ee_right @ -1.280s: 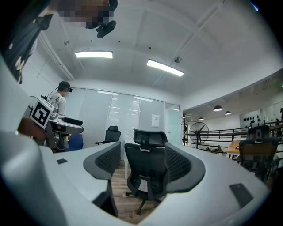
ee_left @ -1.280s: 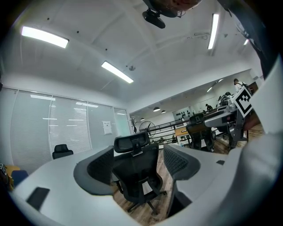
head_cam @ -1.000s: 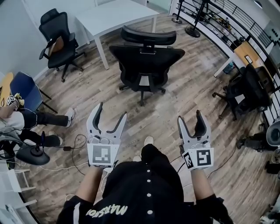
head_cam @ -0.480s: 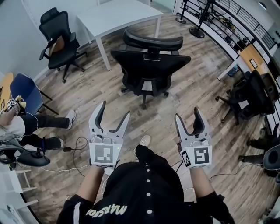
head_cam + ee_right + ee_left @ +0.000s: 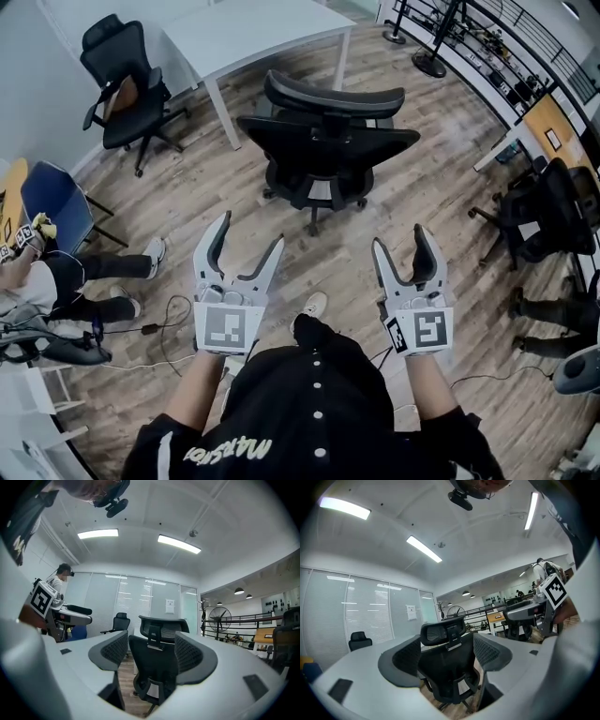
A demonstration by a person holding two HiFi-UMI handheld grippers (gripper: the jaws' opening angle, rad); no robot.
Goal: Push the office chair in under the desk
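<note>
Both tongs were held open and empty: the left gripper (image 5: pixel 248 234) and right gripper (image 5: pixel 401 241) were seen well short of the office chair (image 5: pixel 323 141), which stood apart from the desk (image 5: pixel 253 33), its back to the person. If pushed off-centre, it could prob. be spun or rolled askew on its wheeled base (image 5: pixel 309 202) (a desk leg (image 5: pixel 217 111) lay near its path), or caught on the desk edge. The wood floor (image 5: pixel 234 178) looked smooth; a cable (image 5: pixel 169 314) was noted near the feet, w/ a spare chair (image 5: pixel 122 80) by the wall.

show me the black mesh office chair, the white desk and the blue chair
black mesh office chair (image 5: pixel 323 152), head view, middle of its backrest
white desk (image 5: pixel 248 33), head view, bare tabletop
blue chair (image 5: pixel 52 195), head view, its blue panel
</note>
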